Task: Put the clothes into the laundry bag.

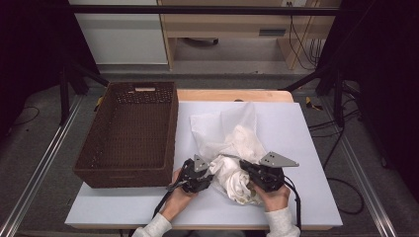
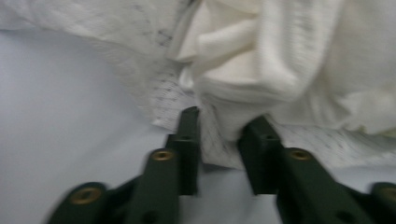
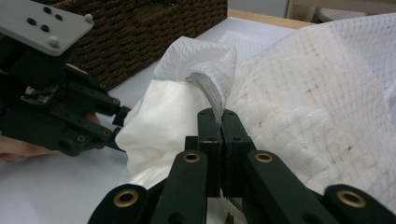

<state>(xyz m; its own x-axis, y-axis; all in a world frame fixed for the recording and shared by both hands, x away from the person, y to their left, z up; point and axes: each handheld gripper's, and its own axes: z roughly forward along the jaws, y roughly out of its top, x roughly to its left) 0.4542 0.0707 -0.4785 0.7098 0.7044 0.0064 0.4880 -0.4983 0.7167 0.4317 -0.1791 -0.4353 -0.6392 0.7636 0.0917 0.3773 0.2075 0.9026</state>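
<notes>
A white mesh bag (image 1: 222, 126) lies on the table with a white cloth (image 1: 237, 182) bulging out of its near end. My right gripper (image 1: 243, 165) is shut on the grey hem of the mesh bag (image 3: 317, 107), and its tips (image 3: 219, 116) pinch that strip upright. My left gripper (image 1: 211, 174) sits just left of the bundle. Its jaws stand partly apart, and the gripper (image 2: 222, 130) squeezes a thick fold of the white cloth (image 2: 243, 79). In the right gripper view the left gripper (image 3: 119, 128) meets the cloth (image 3: 159, 116) from the left.
A brown wicker basket (image 1: 170, 128) with nothing inside stands at the table's left, close beside the left hand, and its wall (image 3: 154, 28) shows behind the left gripper. Bare pale tabletop (image 1: 306, 143) extends right of the bag.
</notes>
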